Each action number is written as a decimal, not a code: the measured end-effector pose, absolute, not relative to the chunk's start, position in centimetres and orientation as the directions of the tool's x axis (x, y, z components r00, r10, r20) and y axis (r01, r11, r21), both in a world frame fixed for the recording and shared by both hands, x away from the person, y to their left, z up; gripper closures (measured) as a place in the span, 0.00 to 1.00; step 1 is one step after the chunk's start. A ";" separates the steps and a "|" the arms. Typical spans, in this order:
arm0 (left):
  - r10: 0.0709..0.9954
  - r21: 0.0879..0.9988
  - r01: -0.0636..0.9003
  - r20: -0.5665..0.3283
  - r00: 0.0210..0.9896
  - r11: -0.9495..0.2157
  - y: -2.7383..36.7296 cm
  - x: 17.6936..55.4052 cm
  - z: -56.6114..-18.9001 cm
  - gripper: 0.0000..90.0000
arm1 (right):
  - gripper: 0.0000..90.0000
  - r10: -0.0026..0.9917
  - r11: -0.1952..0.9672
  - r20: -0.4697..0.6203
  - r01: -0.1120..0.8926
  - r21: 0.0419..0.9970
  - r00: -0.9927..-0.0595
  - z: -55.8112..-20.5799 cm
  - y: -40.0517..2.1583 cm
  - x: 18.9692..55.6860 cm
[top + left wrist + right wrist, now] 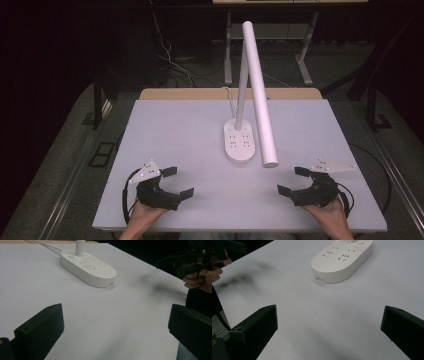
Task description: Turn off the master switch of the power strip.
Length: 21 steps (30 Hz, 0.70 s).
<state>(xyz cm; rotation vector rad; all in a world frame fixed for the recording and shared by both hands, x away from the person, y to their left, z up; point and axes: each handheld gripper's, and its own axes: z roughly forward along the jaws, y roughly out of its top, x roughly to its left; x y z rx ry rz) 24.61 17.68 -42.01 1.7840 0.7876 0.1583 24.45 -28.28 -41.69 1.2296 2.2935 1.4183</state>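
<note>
Both grippers, left gripper (174, 182) and right gripper (291, 181), fingers wide, flank the lamp base (238, 142), roughly equidistant, on the tabletop (170, 130).

No legible text, brand, number or sign found. The lamp base (342, 258) carries socket slots and a small mark at its 6 o'clock edge, unreadable.

My two matt black plastic grippers, left (178, 182) and right (293, 180), hang over the smooth, matt pale-grey tabletop (175, 130). The white oval lamp base (239, 142) looks like smooth plastic with a faint sheen. A wood-coloured strip (190, 93) lines the bench's far edge.
</note>
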 end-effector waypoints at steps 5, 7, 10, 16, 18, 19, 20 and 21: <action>0.583 0.890 0.431 -0.272 0.765 -0.151 17.9 24.6 -42.0 0.00 | 0.00 0.720 0.207 0.257 0.553 0.807 -0.645 -41.7 -28.3 24.5; 0.584 0.890 0.432 -0.275 0.763 -0.145 17.9 24.6 -42.0 0.00 | 0.00 0.717 0.209 0.258 0.553 0.806 -0.647 -41.7 -28.3 24.5; 0.583 0.891 0.432 -0.278 0.763 -0.141 17.9 24.5 -42.0 0.00 | 0.00 0.717 0.210 0.258 0.553 0.806 -0.648 -41.7 -28.2 24.4; 0.583 0.889 0.433 -0.274 0.765 -0.151 17.8 24.4 -42.0 0.00 | 0.00 0.710 0.221 0.262 0.560 0.799 -0.654 -41.8 -28.1 24.4; 0.584 0.889 0.434 -0.275 0.764 -0.149 17.9 24.4 -41.9 0.00 | 0.00 0.710 0.220 0.262 0.560 0.799 -0.654 -41.8 -28.1 24.4; 0.584 0.888 0.434 -0.275 0.764 -0.150 17.9 24.4 -41.9 0.00 | 0.00 0.710 0.220 0.262 0.560 0.799 -0.654 -41.8 -28.1 24.4; 0.584 0.889 0.433 -0.275 0.764 -0.149 17.9 24.4 -41.8 0.00 | 0.00 0.709 0.221 0.263 0.560 0.798 -0.654 -41.8 -28.1 24.4; 0.584 0.889 0.433 -0.274 0.764 -0.149 17.9 24.4 -41.8 0.00 | 0.00 0.711 0.218 0.264 0.562 0.798 -0.652 -41.8 -28.1 24.4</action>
